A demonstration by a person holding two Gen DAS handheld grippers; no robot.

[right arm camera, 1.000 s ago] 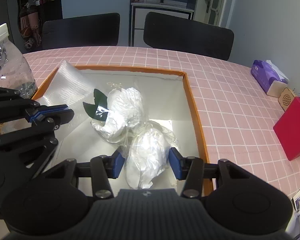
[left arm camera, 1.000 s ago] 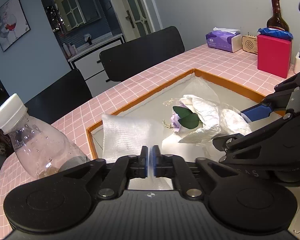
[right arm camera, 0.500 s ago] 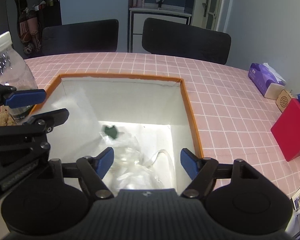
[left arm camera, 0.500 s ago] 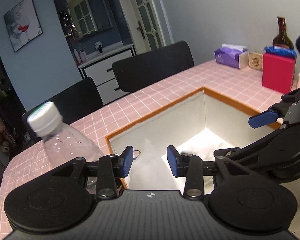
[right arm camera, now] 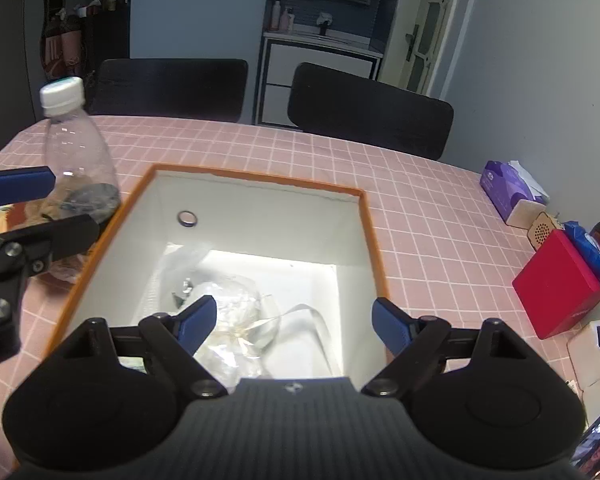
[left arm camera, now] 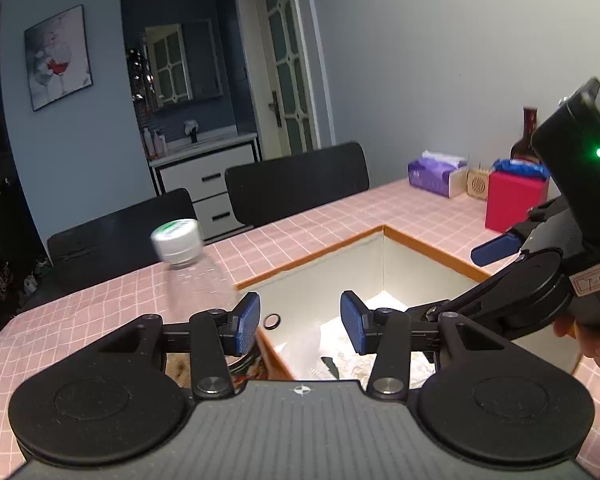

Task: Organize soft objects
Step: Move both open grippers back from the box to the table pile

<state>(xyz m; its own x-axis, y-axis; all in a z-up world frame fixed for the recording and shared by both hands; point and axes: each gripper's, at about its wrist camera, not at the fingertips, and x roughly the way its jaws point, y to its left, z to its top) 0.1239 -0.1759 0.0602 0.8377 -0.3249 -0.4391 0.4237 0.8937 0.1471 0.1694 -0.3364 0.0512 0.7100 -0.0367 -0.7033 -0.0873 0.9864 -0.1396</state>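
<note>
The right gripper (right arm camera: 292,326) is seen spread wide above the orange-rimmed white box (right arm camera: 364,216), its jaws having just been opening, with nothing clamped between them. The left gripper (left arm camera: 300,322) is held partly parted over the box's near rim, likewise just opened and empty. The clear-wrapped white soft bundles (right arm camera: 228,320) are seen lying on the box floor, below the right gripper. A clear plastic bottle (right arm camera: 80,160) is stood on the pink checked tablecloth (right arm camera: 420,216) beside the box.

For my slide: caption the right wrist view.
Open right gripper above plastic-wrapped bundles inside the orange-rimmed box.
</note>
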